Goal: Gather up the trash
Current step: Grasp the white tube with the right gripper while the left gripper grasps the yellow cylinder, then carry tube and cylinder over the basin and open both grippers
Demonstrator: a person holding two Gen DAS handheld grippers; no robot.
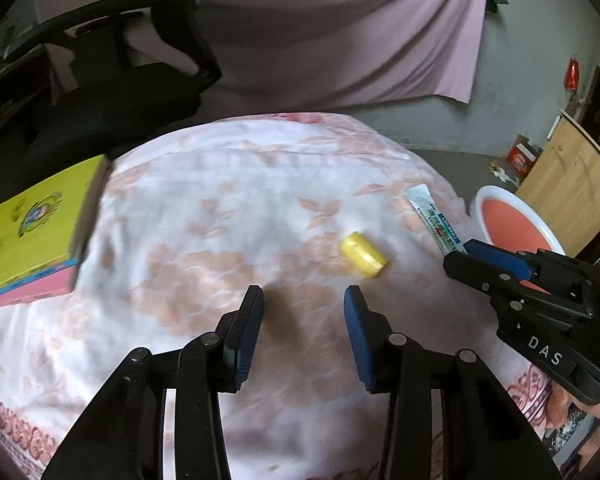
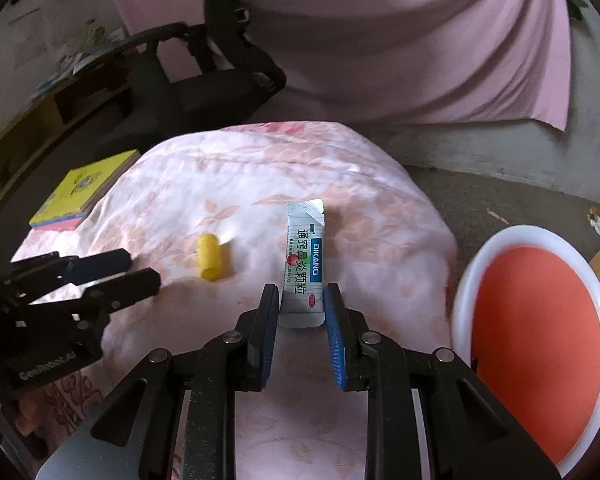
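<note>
Right gripper is clamped on the near end of the sachet, whose long axis runs straight away from the jaws on the floral cloth; red bin sits just to its right. Left gripper is part open and empty, with the yellow wrapper just ahead and right of its tips, untouched.

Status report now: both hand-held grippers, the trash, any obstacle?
Right hand-held gripper shut on white medicine sachet. Left hand-held gripper open, empty, short of small yellow wrapper. Nothing in the way.
</note>
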